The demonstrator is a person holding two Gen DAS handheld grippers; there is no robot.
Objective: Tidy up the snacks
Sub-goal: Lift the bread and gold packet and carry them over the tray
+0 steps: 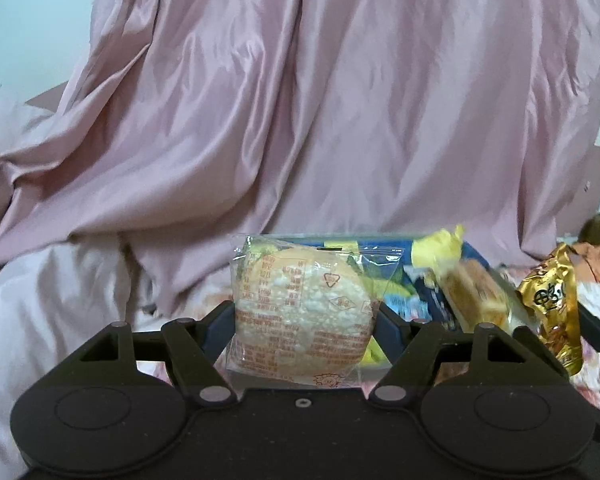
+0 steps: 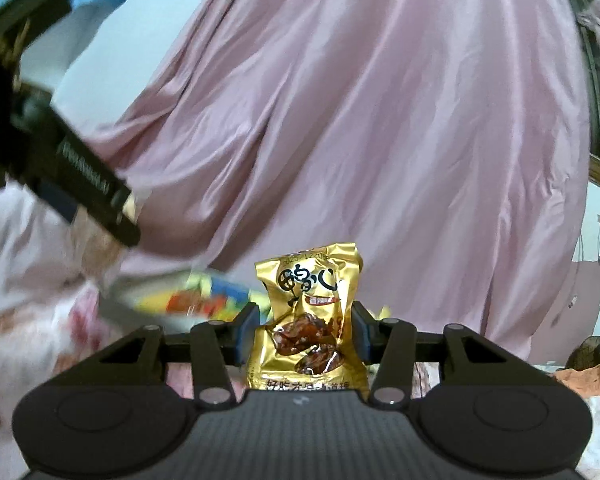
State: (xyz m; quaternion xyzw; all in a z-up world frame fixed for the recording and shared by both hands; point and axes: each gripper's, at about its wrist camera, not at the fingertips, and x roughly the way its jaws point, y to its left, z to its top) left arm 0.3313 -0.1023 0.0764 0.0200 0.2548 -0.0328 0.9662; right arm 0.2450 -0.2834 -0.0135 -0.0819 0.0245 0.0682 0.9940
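We held a clear-wrapped rice cracker (image 1: 300, 312) clamped in our left gripper (image 1: 303, 320), and a gold snack packet (image 2: 308, 320) pinched in our right gripper (image 2: 305, 332), pink curtain (image 1: 320, 100) ahead.

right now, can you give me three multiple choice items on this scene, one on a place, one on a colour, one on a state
1. Where is the round rice cake in its clear wrapper?
A. lying on the pink sheet
B. between the fingers of the left gripper
C. inside the blue box

2. What colour is the packet in the right gripper?
A. gold
B. green
C. white

3. How does the right gripper stand?
A. wide open and empty
B. closed on the gold packet
C. closed on the rice cake

Answers:
1 B, the blue pads sit at both sides of the wrapper.
2 A, shiny gold foil with brown food printed on it.
3 B, both pads press the packet's sides and hold it upright.
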